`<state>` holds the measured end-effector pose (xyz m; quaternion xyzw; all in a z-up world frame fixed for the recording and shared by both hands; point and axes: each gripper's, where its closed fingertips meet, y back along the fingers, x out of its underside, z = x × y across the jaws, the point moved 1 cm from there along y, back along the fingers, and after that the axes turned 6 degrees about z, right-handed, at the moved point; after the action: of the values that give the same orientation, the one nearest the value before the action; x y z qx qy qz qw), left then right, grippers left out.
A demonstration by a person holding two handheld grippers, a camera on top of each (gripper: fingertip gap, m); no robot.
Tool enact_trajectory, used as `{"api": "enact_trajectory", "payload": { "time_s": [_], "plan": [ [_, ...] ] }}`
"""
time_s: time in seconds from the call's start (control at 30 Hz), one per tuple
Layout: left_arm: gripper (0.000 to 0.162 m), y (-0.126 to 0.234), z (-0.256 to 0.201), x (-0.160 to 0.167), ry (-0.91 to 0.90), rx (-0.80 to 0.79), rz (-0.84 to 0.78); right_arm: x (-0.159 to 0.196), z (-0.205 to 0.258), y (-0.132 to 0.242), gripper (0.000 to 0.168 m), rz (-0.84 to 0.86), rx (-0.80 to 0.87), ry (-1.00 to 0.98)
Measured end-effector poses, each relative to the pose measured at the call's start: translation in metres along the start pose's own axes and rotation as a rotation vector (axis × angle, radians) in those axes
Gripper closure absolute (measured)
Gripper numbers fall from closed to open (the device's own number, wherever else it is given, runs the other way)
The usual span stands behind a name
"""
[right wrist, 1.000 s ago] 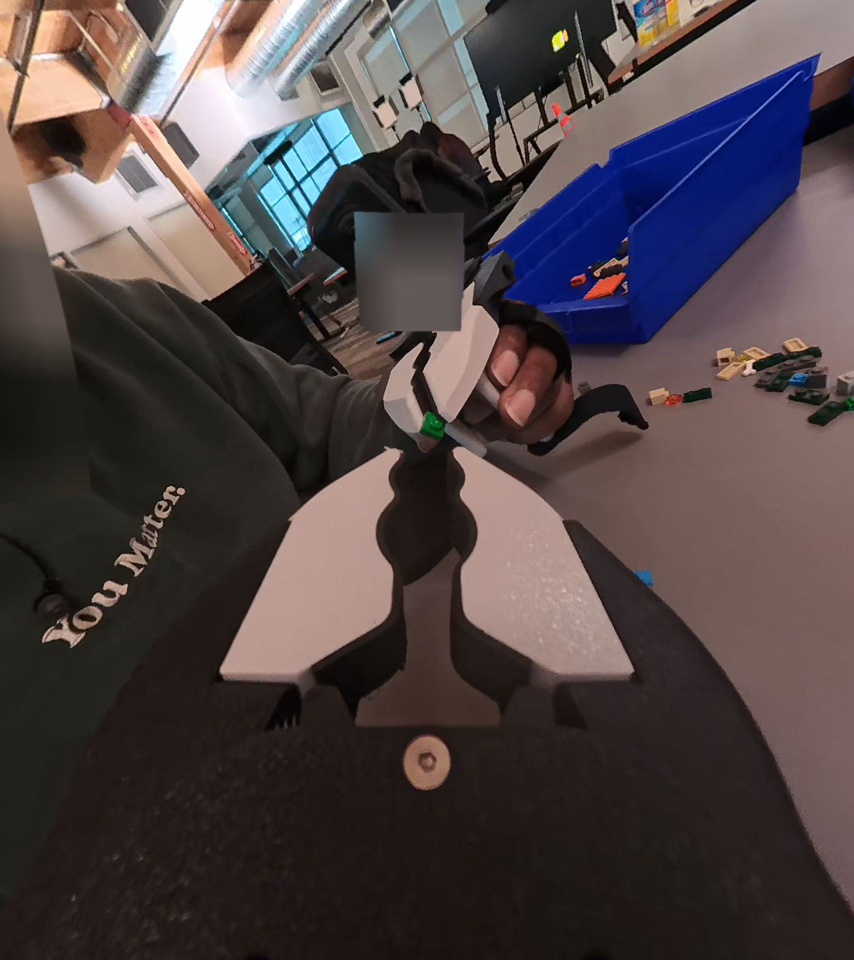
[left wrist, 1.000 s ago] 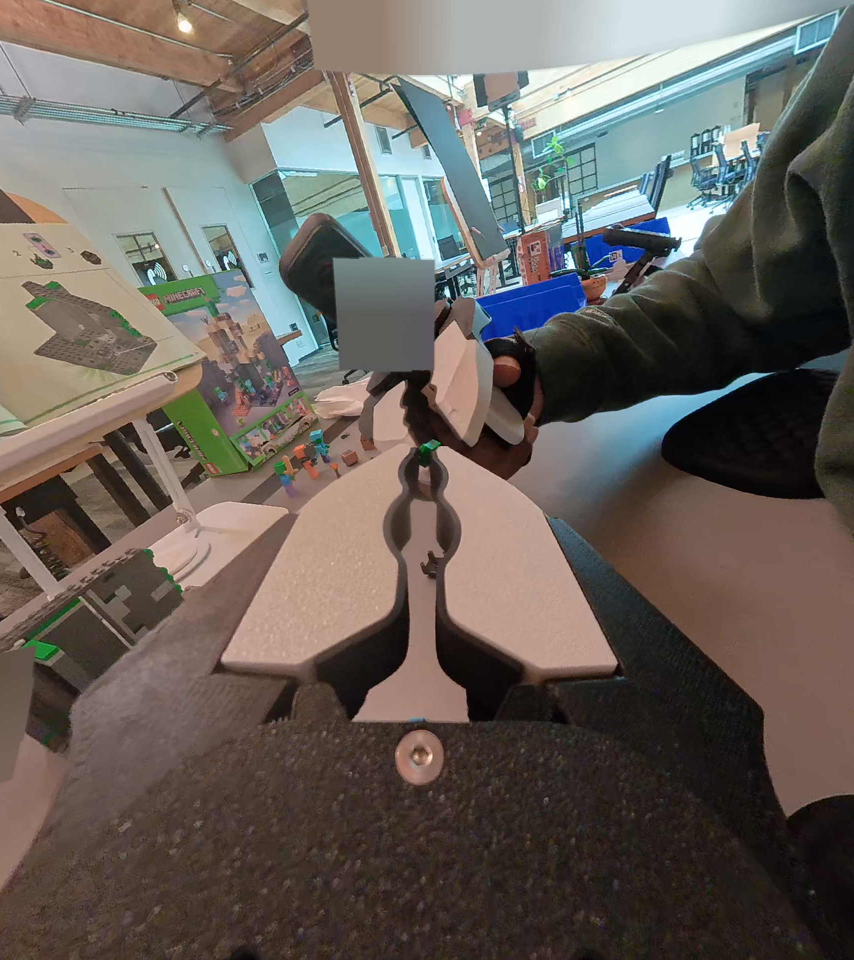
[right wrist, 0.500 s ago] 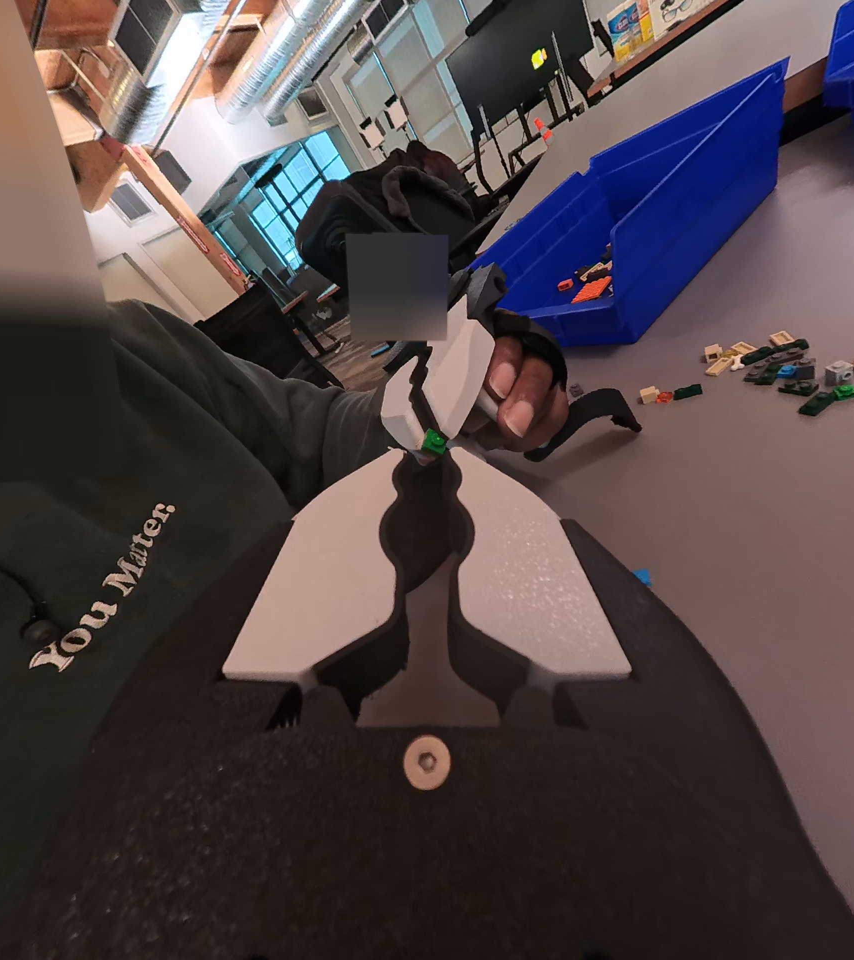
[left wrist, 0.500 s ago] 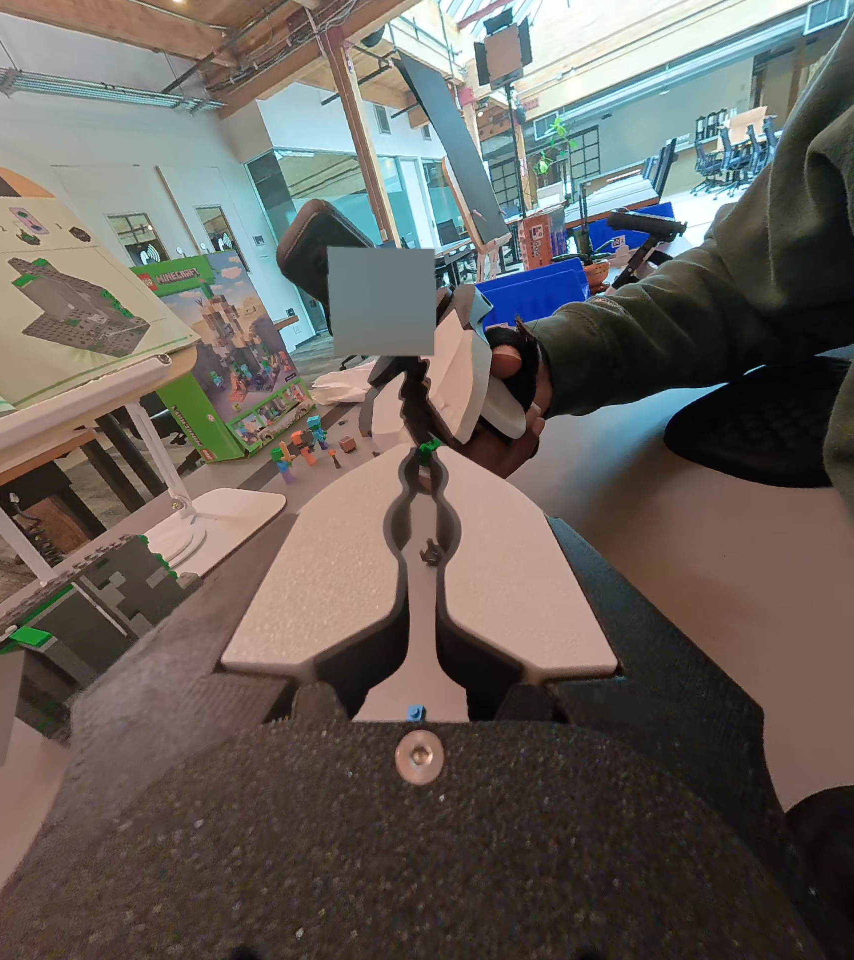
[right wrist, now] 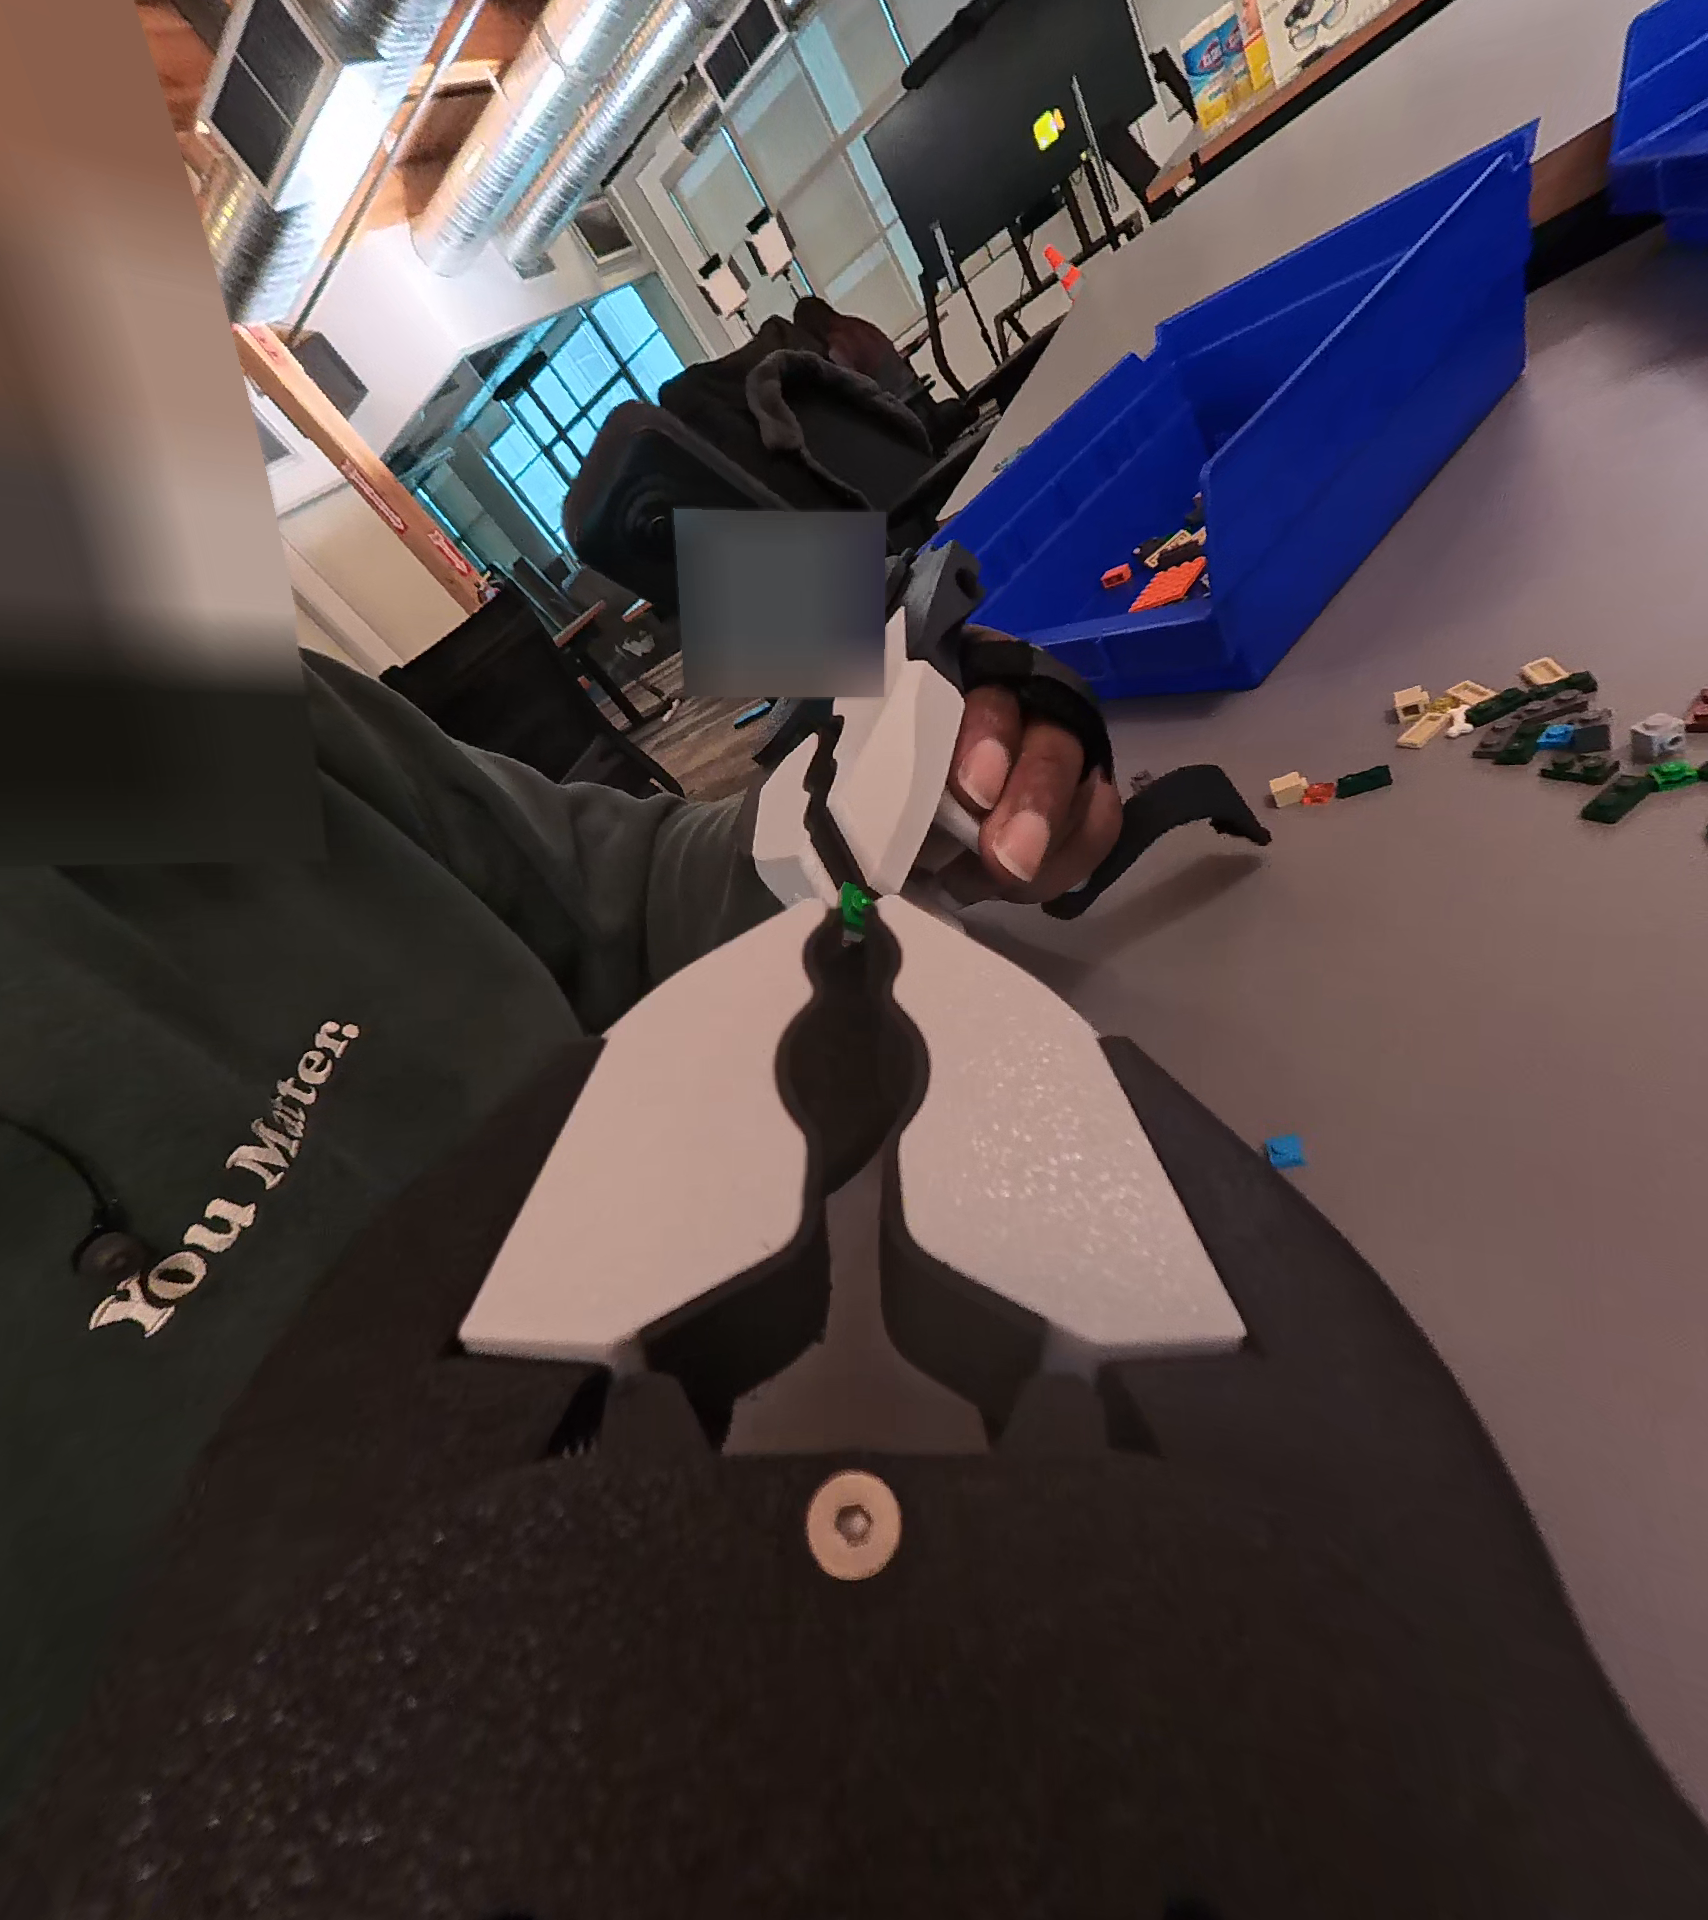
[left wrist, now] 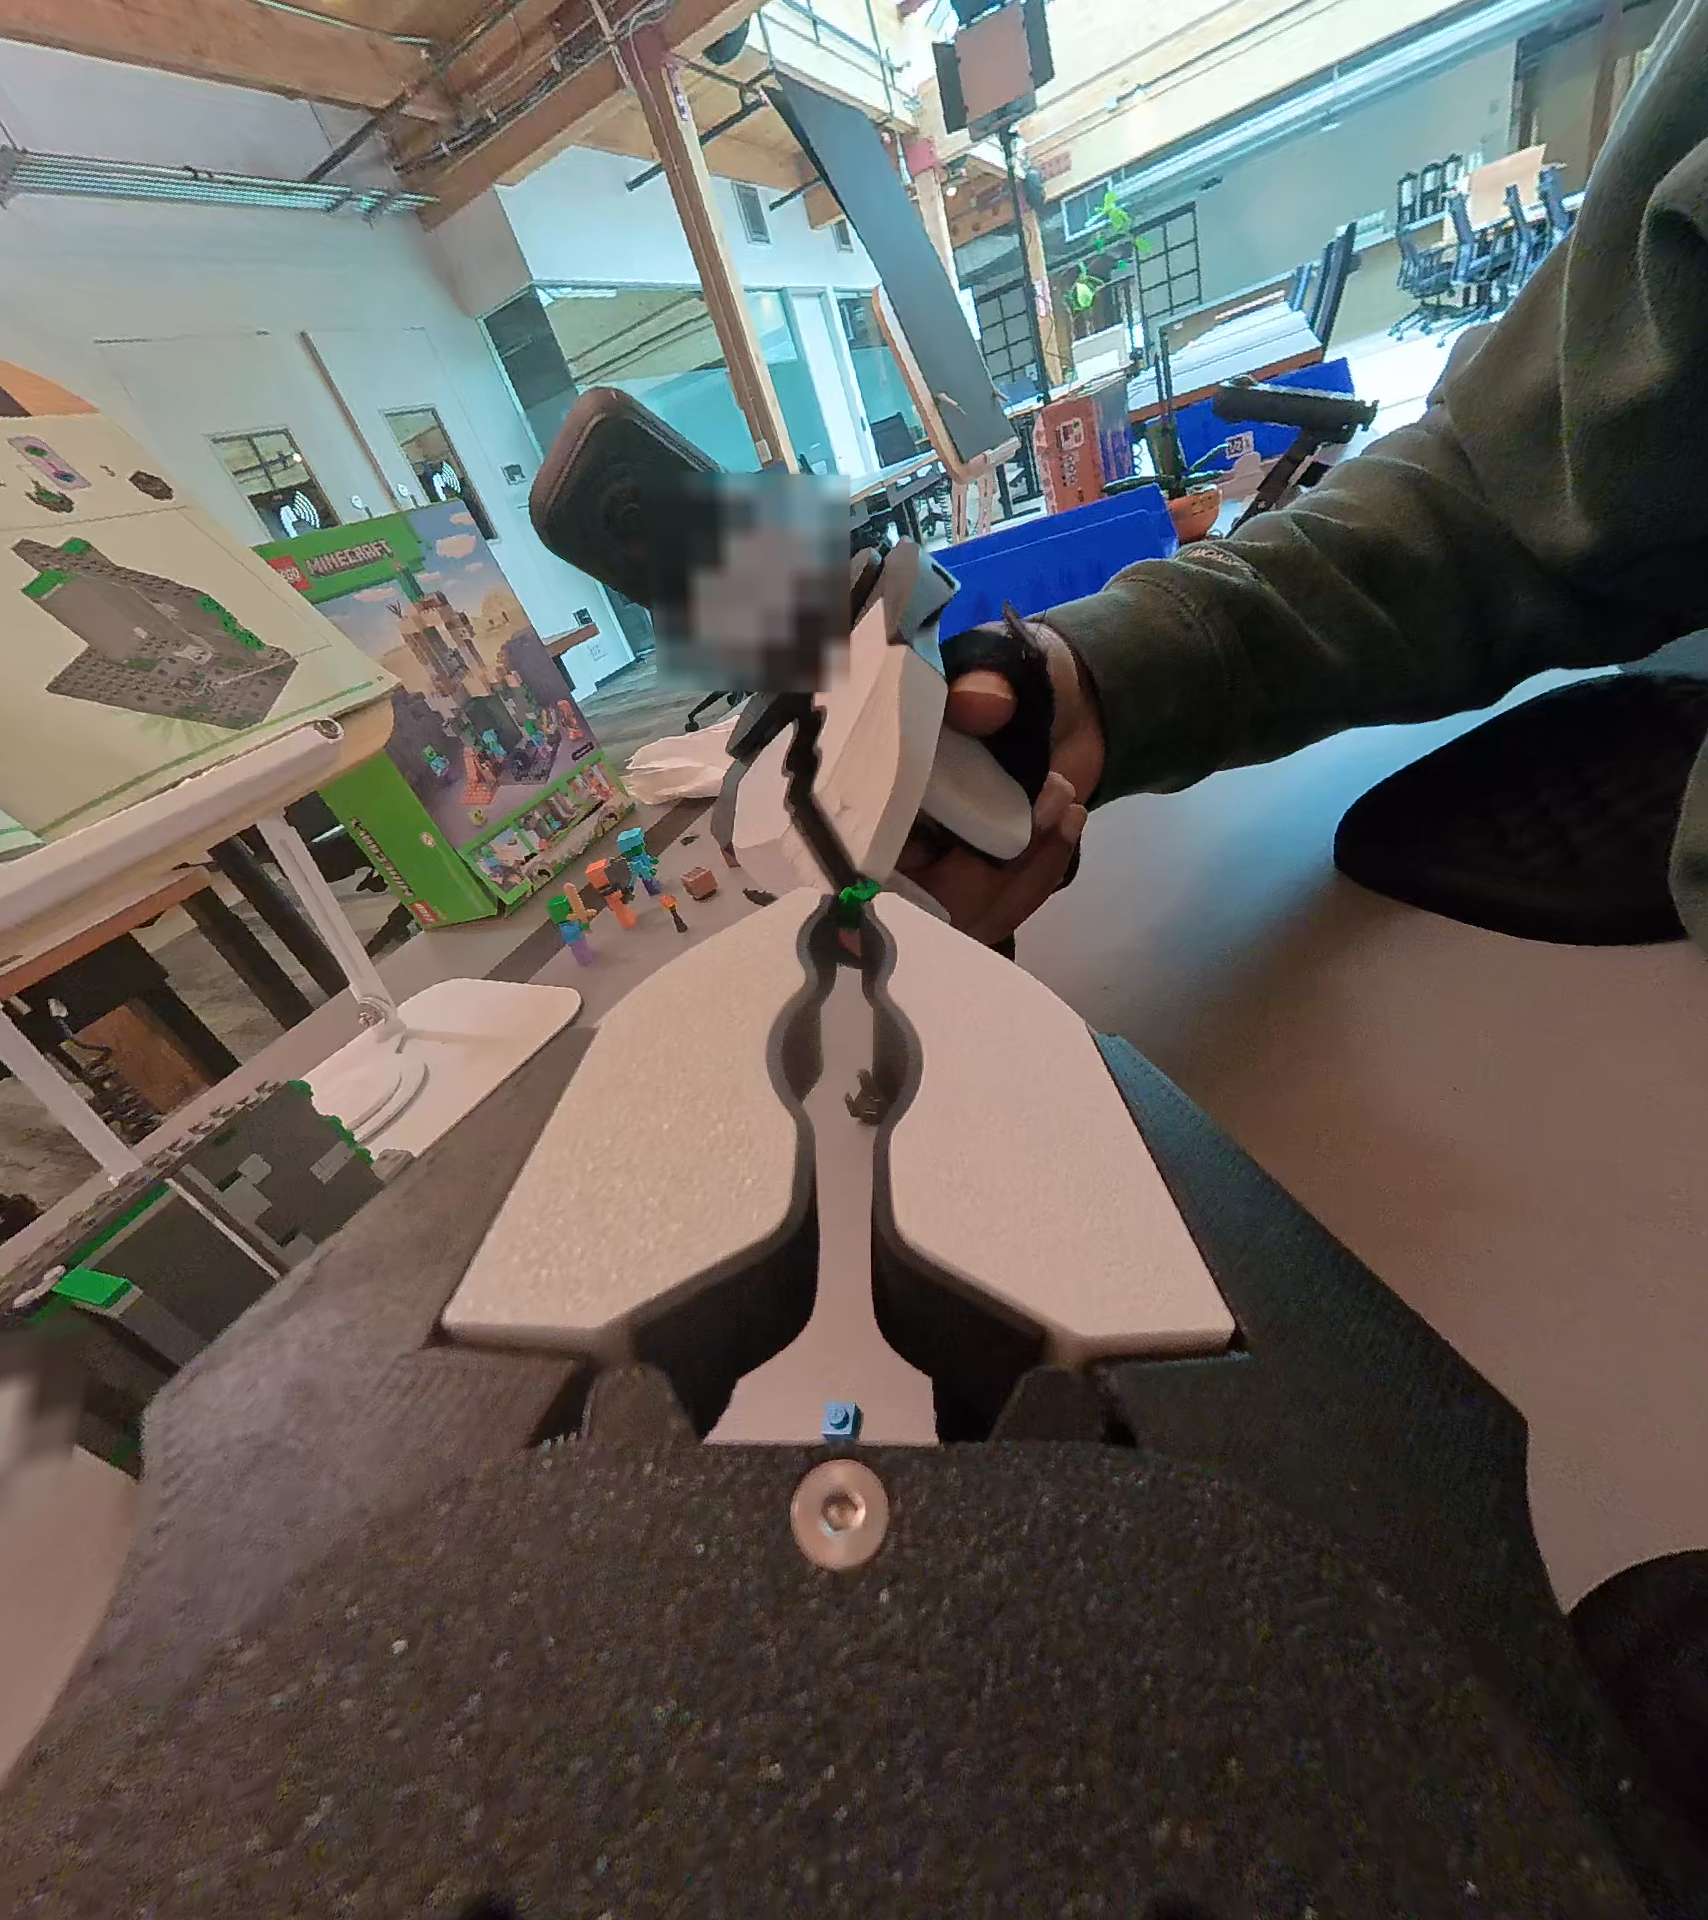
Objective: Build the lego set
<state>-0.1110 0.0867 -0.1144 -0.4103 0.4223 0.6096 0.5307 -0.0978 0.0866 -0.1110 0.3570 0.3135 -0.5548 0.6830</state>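
Note:
My two grippers meet tip to tip above the grey table (right wrist: 1452,1143). A small green lego piece (left wrist: 855,894) sits between the tips of my left gripper (left wrist: 848,906), which is shut on it. In the right wrist view the same green piece (right wrist: 855,902) is also pinched at the tips of my right gripper (right wrist: 852,914). Each view shows the other gripper held in a hand just beyond the piece. The partly built dark grey and green model (left wrist: 206,1195) stands at the lower left.
An instruction booklet (left wrist: 102,644) rests on a white stand, with the set's box (left wrist: 455,707) and several minifigures (left wrist: 611,894) behind. A blue bin (right wrist: 1297,468) and scattered loose pieces (right wrist: 1608,748) lie to the right. A small blue piece (right wrist: 1284,1151) lies nearby. The tips of both grippers are at nearly the same place.
The right gripper has moved up to the left one's tip and narrowed its jaws onto the green piece. The left gripper has kept its hold throughout.

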Motion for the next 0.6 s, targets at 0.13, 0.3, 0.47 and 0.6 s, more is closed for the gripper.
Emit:
{"api": "enact_trajectory", "payload": {
  "time_s": [0.13, 0.3, 0.47, 0.6],
  "plan": [
    [0.158, -0.0007, -0.0013, 0.0002, -0.018, -0.006, 0.012, 0.0011, 0.0001, 0.0005, 0.166, 0.003, 0.001, -0.006],
    [0.158, -0.0006, 0.0009, -0.0005, -0.019, -0.023, 0.011, 0.0011, -0.001, 0.0023, 0.156, 0.014, 0.022, -0.001],
    [0.158, -0.0012, -0.0001, -0.0008, -0.029, -0.024, 0.015, 0.0031, -0.0007, -0.0014, 0.158, 0.04, 0.037, 0.005],
    [0.158, -0.0011, 0.0004, -0.0001, -0.027, -0.026, 0.017, 0.0028, -0.0012, -0.0022, 0.161, 0.041, 0.042, 0.005]
  ]
}}
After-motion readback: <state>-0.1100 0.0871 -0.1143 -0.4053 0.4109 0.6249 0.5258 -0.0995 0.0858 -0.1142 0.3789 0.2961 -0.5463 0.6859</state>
